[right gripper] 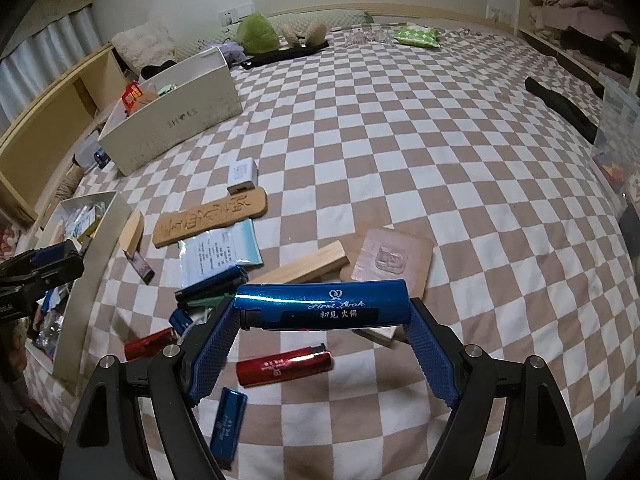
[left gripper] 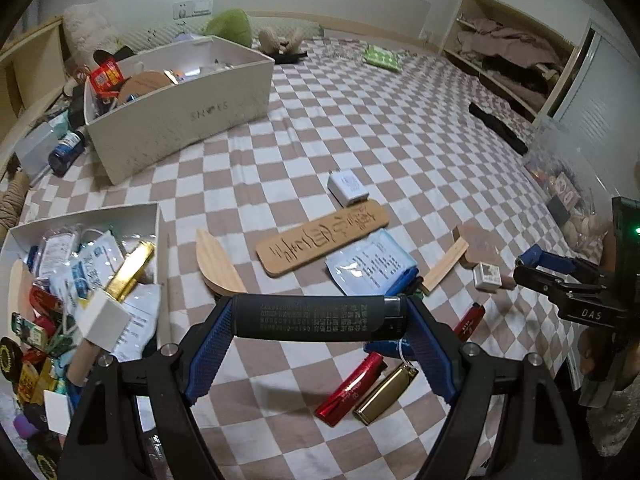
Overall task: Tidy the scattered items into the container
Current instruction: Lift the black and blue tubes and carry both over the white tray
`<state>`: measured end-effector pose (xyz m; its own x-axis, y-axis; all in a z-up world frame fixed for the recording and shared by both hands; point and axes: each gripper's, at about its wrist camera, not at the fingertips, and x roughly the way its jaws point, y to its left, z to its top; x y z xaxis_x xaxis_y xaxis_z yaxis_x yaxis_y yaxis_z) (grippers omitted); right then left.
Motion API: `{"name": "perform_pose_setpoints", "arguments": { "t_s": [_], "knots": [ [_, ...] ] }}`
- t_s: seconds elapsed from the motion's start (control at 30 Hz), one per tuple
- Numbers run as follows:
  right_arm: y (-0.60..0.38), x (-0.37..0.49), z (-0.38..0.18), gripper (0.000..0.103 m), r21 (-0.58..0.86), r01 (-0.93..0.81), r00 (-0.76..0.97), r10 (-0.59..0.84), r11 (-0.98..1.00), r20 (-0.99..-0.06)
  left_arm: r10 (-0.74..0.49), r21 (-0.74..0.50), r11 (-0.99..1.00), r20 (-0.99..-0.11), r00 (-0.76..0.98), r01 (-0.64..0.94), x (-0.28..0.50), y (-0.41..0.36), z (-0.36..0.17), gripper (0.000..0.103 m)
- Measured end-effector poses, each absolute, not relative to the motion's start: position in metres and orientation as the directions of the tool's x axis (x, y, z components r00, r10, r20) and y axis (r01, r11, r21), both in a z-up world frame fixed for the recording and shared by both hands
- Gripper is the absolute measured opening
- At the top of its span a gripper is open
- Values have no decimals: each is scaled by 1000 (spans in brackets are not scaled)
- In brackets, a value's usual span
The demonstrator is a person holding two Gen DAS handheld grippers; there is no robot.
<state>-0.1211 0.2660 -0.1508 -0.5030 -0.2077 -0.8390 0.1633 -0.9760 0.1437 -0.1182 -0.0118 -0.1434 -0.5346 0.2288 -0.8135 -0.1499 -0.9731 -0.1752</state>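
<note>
The near white box (left gripper: 158, 236) is cut off by the picture's edge in the left wrist view, so its heap of packets, gold bar and small white cube runs out of sight, and what lies deepest in it cannot be made out. The far white box (left gripper: 180, 120) hides most of its contents behind its tall wall; only a red packet and a round brown thing show over the rim. The print on the black lighter (left gripper: 316, 318) is too fine to read. The left gripper (left gripper: 318, 320) holds that black lighter crosswise, its jaws partly spread with a blue pad against each end, clear above the checked bedspread (left gripper: 400, 120). The right gripper (right gripper: 324, 312) does the same with a blue lighter (right gripper: 324, 306) (its lettering reads "First Look"), jaws about as far apart, pads pressing both ends. Beneath them on the bed lie a red lighter (right gripper: 284, 366), a second blue lighter (right gripper: 226, 414), a gold lighter (left gripper: 384, 394) touching another red one, a carved wooden plaque (left gripper: 322, 238), a white charger (left gripper: 348, 188) just beside it, a printed sachet (left gripper: 368, 266) and a wooden block (right gripper: 308, 266). A dark strip (left gripper: 498, 128) at the bed's far edge is too dim to identify.
</note>
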Motion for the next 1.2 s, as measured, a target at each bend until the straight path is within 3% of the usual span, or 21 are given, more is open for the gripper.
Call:
{"name": "perform_pose_setpoints", "arguments": {
  "t_s": [0.8,1.2],
  "knots": [
    [211,-145,-123,83,177,206,-584,-266,-962,-767,153,-223,-975,-716,-681,15,-118,-100,-93,83],
    [156,-160,-124,83,187,285,-569,-323,-940,-756,98,-220,-972,-712,-695,87,-118,-135,-91,83]
  ]
}}
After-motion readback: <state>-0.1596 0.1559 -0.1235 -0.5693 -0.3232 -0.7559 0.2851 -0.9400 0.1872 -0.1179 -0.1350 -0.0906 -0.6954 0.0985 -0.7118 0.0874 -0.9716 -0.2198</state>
